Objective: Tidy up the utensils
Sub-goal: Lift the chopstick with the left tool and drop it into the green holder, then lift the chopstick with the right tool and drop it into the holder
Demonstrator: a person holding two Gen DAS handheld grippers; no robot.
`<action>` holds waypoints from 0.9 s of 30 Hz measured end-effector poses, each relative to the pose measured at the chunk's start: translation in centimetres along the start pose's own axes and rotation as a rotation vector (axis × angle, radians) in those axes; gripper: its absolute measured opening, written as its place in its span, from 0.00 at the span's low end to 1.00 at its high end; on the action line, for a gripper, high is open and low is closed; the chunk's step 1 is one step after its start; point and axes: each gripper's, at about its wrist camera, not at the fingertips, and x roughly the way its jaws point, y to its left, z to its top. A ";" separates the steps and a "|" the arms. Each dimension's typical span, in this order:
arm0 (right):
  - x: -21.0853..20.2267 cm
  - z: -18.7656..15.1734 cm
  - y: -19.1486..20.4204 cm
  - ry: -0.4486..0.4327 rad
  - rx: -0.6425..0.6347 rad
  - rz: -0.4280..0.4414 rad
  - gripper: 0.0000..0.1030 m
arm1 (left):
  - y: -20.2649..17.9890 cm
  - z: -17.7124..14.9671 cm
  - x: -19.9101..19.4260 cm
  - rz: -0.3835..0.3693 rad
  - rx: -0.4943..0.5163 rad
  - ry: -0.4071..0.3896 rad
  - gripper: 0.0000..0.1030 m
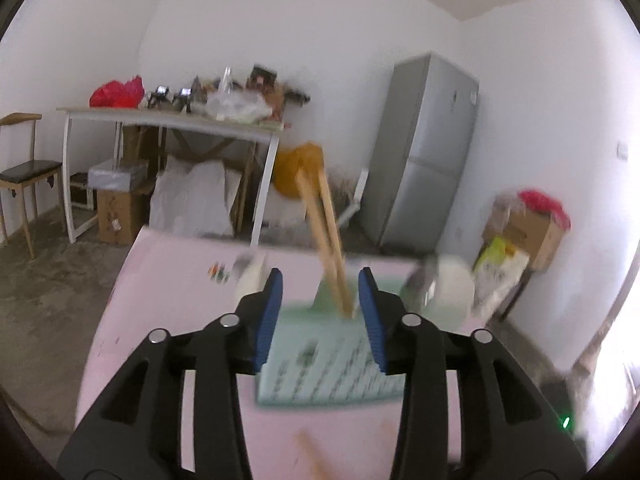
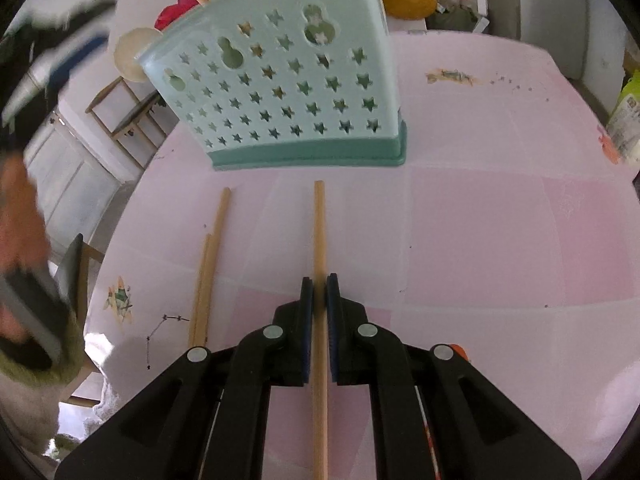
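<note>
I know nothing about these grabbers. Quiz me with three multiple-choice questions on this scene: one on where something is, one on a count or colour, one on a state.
1. Where do the two loose chopsticks lie on the pink table?
A. inside the holder
B. beside the held chopstick, in front of the holder
C. on the floor

2. What colour is the star-holed utensil holder?
A. pale green
B. red
C. black

3. How do the right gripper jaws stand?
A. wide open, nothing between them
B. shut on a spoon
C. shut on a chopstick

Answers: 1 B, they rest flat on the table short of the holder's base. 2 A, its walls are mint. 3 C, the blue pads press the stick's sides.
</note>
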 end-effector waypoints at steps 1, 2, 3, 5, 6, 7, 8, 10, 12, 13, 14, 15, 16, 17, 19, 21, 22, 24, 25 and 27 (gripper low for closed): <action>-0.7 0.1 0.2 -0.018 -0.005 -0.004 0.07 | 0.2 -1.0 -0.4 0.002 0.016 0.036 0.39; -1.3 0.3 0.4 -0.033 -0.010 -0.003 0.07 | 0.5 -1.9 -0.6 0.010 0.031 0.065 0.39; -2.2 0.5 0.7 -0.057 -0.019 -0.002 0.07 | 0.9 -3.0 -1.0 0.027 0.045 0.098 0.40; -4.0 1.1 1.2 -0.102 -0.036 -0.010 0.07 | 1.9 -4.8 -1.4 0.049 0.051 0.149 0.40; -4.6 1.5 1.4 -0.119 -0.039 -0.008 0.07 | 2.4 -5.8 -1.7 0.065 0.049 0.173 0.40; -5.8 2.1 1.6 -0.150 -0.038 0.004 0.07 | 2.9 -6.4 -1.9 0.082 0.047 0.189 0.41; -6.9 2.7 1.8 -0.180 -0.038 0.015 0.07 | 3.2 -7.0 -1.9 0.095 0.044 0.207 0.42; -9.1 4.2 2.3 -0.251 -0.047 0.015 0.07 | 4.0 -8.4 -2.1 0.116 0.041 0.246 0.42; -11.0 5.7 2.8 -0.320 -0.055 0.018 0.07 | 4.3 -9.1 -2.2 0.131 0.053 0.261 0.44; -12.1 6.7 3.1 -0.367 -0.055 0.039 0.07 | 4.5 -9.6 -2.4 0.139 0.060 0.269 0.44; -13.0 7.5 3.3 -0.407 -0.056 0.056 0.07 | 4.7 -9.7 -2.4 0.139 0.058 0.274 0.46; -14.0 8.6 3.8 -0.462 -0.058 0.066 0.07 | 4.9 -9.8 -2.5 0.136 0.050 0.281 0.46; -14.5 9.4 4.0 -0.497 -0.057 0.066 0.07 | 4.9 -10.0 -2.6 0.134 0.045 0.287 0.46; -14.9 10.3 4.4 -0.533 -0.057 0.069 0.07 | 4.9 -10.2 -2.8 0.127 0.043 0.290 0.47; -15.5 12.3 4.7 -0.606 -0.041 0.094 0.07 | 4.4 -9.9 -2.7 0.120 0.050 0.283 0.47; -15.1 14.4 5.1 -0.676 -0.030 0.115 0.07 | 4.2 -9.8 -2.9 0.112 0.059 0.270 0.48; -14.9 15.2 5.4 -0.700 -0.026 0.112 0.07 | 4.2 -9.6 -2.8 0.110 0.061 0.266 0.48; -14.1 16.5 6.1 -0.754 -0.022 0.117 0.07 | 4.3 -9.4 -2.9 0.109 0.062 0.256 0.48; -13.4 17.5 6.5 -0.794 -0.013 0.104 0.07 | 4.4 -9.3 -2.8 0.109 0.061 0.255 0.48; -11.9 18.9 6.9 -0.827 0.003 0.087 0.07 | 4.8 -9.2 -2.7 0.117 0.053 0.254 0.48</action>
